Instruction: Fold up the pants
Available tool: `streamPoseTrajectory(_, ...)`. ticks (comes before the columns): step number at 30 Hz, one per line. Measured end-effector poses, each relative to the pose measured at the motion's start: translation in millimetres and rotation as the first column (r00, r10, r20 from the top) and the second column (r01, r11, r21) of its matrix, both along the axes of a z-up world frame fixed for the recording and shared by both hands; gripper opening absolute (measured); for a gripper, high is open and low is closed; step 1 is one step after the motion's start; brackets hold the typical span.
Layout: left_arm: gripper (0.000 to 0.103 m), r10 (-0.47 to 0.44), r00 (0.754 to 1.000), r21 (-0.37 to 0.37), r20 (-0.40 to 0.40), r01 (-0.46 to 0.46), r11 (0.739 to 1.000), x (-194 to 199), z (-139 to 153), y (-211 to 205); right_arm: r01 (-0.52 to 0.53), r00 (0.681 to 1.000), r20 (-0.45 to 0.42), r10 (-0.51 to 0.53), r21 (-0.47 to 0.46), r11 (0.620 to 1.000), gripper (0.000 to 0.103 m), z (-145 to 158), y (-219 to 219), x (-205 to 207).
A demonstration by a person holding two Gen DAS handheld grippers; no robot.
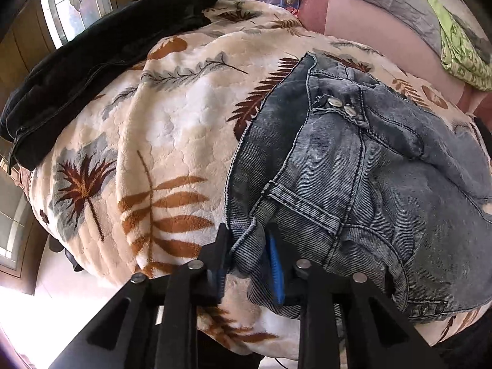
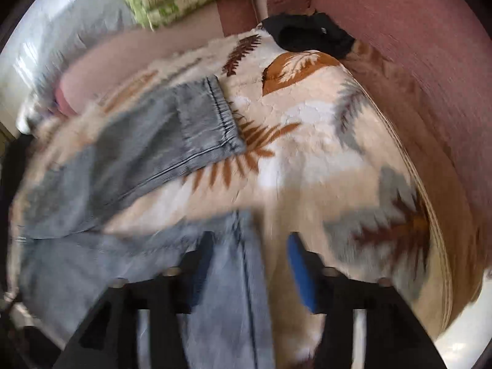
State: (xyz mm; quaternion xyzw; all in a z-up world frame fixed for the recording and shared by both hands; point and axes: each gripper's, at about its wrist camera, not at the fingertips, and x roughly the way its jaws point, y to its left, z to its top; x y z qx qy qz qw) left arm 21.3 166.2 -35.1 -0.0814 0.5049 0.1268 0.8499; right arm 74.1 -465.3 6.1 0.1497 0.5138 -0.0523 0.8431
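One pair of grey jeans (image 1: pixel 353 169) lies spread across a leaf-print blanket (image 1: pixel 172 129), and the fold to come turns on how that long garment runs between two hand-held tools. In the left wrist view the waistband end, with its two metal buttons (image 1: pixel 339 106), fills the right half of the frame and bunches down to the bottom centre, where the left gripper (image 1: pixel 246 264) has a fold of denim between its blue pads (image 1: pixel 274 273); the jaws stand fairly narrow, with the cloth pinched in the gap.

From the right wrist view, which is blurred, the legs run from the lower left up toward the centre, one hemmed cuff (image 2: pixel 215 117) ending near the middle of the frame and the other leg passing down through the bottom centre. The right gripper (image 2: pixel 249 264) stands with its jaws apart, straddling that lower leg; the right-hand pad (image 2: pixel 299 273) is over bare blanket and clear of the denim, so the grip looks released rather than closed.

Judging by this, the left hand is nearer the waist and the right nearer the leg ends, with the jeans' long axis lying between them. A black garment (image 1: pixel 92 70) sits at the blanket's upper-left edge, well apart.
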Motion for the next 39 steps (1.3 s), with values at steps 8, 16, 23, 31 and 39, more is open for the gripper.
streamPoseTrajectory(8, 0.037, 0.013, 1.000, 0.000, -0.007, -0.013, 1.000, 1, -1, 1, -0.114, 0.974, -0.194, 0.117, 0.029, 0.993, 0.018, -33, 27, -29)
streamPoseTrajectory(16, 0.041, 0.010, 1.000, 0.036, -0.023, -0.009, 0.999, 4, -3, -2, -0.172, 0.974, -0.187, 0.127, -0.246, 0.954, 0.019, -17, 48, -31)
streamPoseTrajectory(23, 0.045, -0.003, 0.999, 0.011, 0.033, 0.002, 1.000, -3, 27, 7, -0.047, 0.999, -0.027, 0.045, -0.085, 0.995, 0.070, 16, 16, -14)
streamPoseTrajectory(31, 0.061, -0.070, 0.993, -0.031, 0.090, 0.074, 0.997, 51, 42, 3, -0.062, 0.993, -0.102, 0.061, -0.011, 0.998, 0.065, -34, 14, 62)
streamPoseTrajectory(39, 0.045, -0.192, 0.981, -0.003, -0.037, 0.192, 0.981, 101, 4, -15, -0.099, 0.988, -0.123, 0.092, -0.058, 0.993, 0.061, -43, 21, 60)
